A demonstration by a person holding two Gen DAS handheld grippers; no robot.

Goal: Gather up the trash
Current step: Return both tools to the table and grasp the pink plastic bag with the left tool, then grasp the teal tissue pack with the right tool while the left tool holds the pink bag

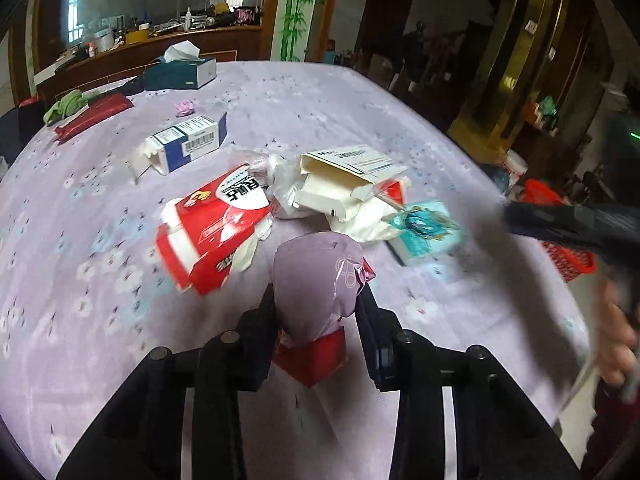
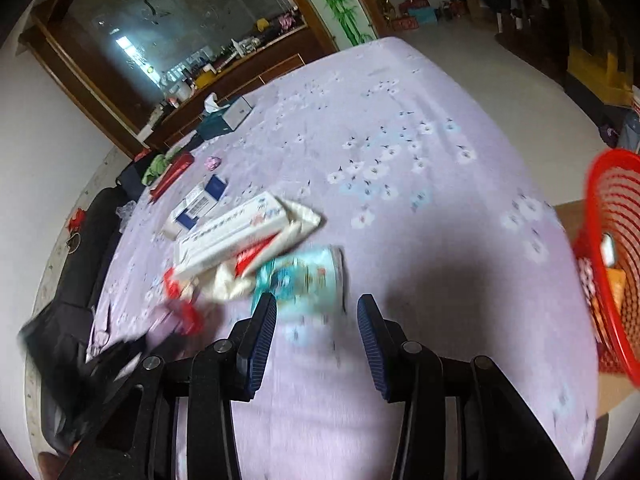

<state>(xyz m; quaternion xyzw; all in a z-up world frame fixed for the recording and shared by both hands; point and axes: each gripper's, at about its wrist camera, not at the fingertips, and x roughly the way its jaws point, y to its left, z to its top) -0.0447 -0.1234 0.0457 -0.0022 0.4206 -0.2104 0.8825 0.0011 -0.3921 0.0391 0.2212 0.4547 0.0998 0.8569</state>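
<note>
We hold a purple packet over the table while our other tool hangs empty.

Our left gripper [image 1: 316,304] is clamped on the purple packet [image 1: 318,276], its fingers pressed to both sides, raised a little above a red box [image 1: 316,360] lying near us. Our right gripper [image 2: 316,312] is spread wide with nothing between its blue pads [image 2: 260,336], tilted over the cloth just near a teal packet [image 2: 308,280]. A hand [image 1: 616,344] shows blurred at the right edge. The table [image 2: 420,208] wears a lilac flowered cloth; trash lies in a heap at its middle: a red pack [image 1: 208,232], a white carton [image 1: 344,176], a blue-and-white box [image 1: 184,144] farther left. A tissue box [image 1: 180,70] sits far left. A red basket [image 2: 616,256] stands off the right edge. Beyond, a wooden sideboard carries clutter under a mirror.
</note>
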